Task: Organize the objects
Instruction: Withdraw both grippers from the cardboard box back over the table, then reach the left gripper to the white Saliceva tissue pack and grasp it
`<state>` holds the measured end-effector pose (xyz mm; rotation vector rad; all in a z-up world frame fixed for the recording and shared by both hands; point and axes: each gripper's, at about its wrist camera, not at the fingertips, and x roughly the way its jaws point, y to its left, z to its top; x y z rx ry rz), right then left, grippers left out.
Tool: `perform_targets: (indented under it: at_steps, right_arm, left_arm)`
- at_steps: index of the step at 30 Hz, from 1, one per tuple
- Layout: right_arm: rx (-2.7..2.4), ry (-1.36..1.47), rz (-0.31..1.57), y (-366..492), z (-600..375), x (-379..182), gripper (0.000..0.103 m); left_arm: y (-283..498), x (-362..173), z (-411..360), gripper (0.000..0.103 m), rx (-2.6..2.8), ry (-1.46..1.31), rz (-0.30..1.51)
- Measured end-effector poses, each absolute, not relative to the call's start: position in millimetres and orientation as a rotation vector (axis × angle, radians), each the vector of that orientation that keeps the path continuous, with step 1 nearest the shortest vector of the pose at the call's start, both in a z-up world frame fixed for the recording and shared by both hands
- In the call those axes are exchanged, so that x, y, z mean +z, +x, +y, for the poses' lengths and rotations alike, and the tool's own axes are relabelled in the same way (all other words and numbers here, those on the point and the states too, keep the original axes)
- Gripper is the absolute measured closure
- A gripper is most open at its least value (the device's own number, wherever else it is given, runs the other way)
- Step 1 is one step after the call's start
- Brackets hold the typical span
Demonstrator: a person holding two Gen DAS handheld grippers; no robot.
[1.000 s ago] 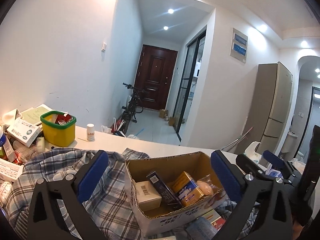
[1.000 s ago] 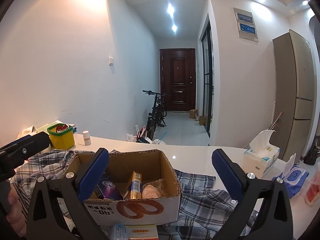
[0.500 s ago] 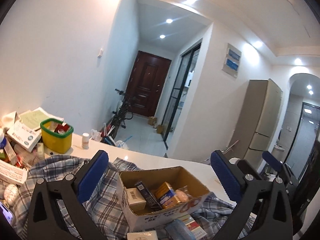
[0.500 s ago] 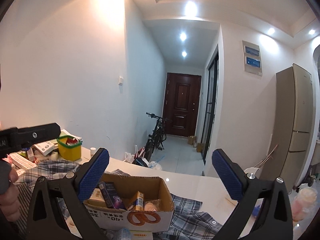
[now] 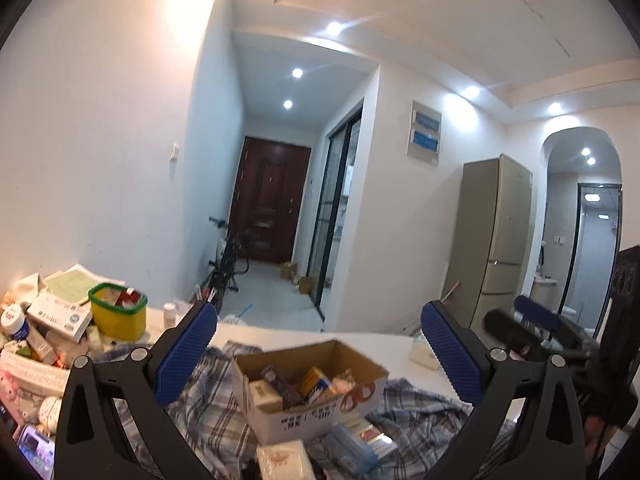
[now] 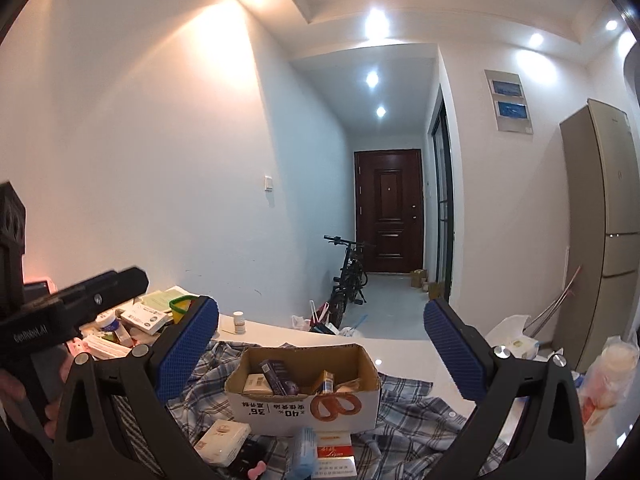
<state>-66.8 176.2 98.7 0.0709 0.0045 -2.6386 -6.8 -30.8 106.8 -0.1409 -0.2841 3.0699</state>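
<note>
Left gripper [image 5: 318, 354] and right gripper [image 6: 320, 350], each seen from its own wrist camera, both with blue-padded jaws spread wide and nothing between them. Both are raised above the white table [image 6: 404, 354] and face a hallway with a dark door [image 6: 388, 210] and a bicycle [image 6: 350, 276]. An open cardboard box [image 6: 304, 404] stands on a plaid cloth [image 6: 408, 412] spread over the table; small cartons stand upright inside the box, among them a purple one [image 6: 278, 376] and a yellow one [image 6: 327, 382]. In front of the box, on the cloth, lie a white carton [image 6: 222, 442], a blue pack [image 6: 302, 452] and a red-and-white carton [image 6: 334, 456]. Further medicine cartons are piled at the table's left end, beside a yellow tub [image 5: 117, 312] with a green rim and near a small white bottle [image 6: 238, 322]. A tissue box [image 6: 518, 344] stands at the table's right end, well apart from the cardboard box. In the right wrist view the left gripper's black body shows at far left, held by a hand [image 6: 28, 396]
</note>
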Motion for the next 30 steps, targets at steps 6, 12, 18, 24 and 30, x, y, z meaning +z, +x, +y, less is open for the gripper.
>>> perform_targets:
  at_steps: [6,12,18,24,30]
  right_arm:
    - [-2.708,0.064,0.021,-59,183,87,0.0]
    - [-2.762,0.112,0.01,-50,188,70,0.0]
    - [-2.807,0.051,0.08,-30,186,67,0.0]
    - [-2.808,0.101,0.103,-30,182,56,0.0]
    - [-2.812,0.139,0.114,-32,183,48,0.0]
  left_arm:
    - [1,88,-32,0.0,3.092,-0.181,-0.296]
    - [4,65,-29,0.0,3.089,-0.246,-0.3]
    - [10,50,-26,0.0,3.081,-0.271,-0.302]
    - [12,42,-24,0.0,3.104,-0.293,-0.269]
    - [14,37,-26,0.0,3.118,-0.303,-0.248]
